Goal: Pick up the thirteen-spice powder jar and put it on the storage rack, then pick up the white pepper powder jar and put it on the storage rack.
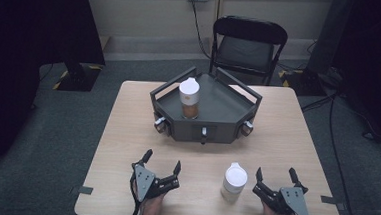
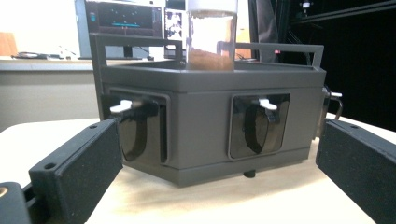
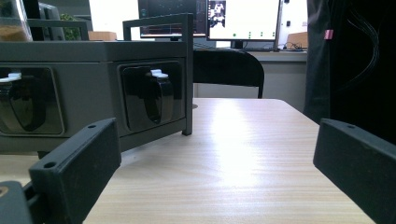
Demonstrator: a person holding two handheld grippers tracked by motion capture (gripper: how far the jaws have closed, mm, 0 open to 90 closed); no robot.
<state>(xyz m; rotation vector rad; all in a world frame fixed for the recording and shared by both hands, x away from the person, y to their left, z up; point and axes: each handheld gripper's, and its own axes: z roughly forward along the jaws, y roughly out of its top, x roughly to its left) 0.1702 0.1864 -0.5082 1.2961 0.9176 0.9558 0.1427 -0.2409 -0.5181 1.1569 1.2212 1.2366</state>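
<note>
jar (image 1: pixel 234 182) just left of right hand-held gripper (image 1: pixel 276 176) | both hand-held grippers' jaws apart, empty

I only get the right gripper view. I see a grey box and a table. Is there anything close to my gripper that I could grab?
Observer: Yes. A white-lidded jar stands on the table just left of the right gripper, not touching it.
Operator: What's my other gripper doing?
Observer: The left gripper is open and empty, near the table's front edge, facing the box.
Operator: I see brown stuff up on the box. What is it?
Observer: It's inside a second jar, upright on the box's top, with its white lid on.
</note>
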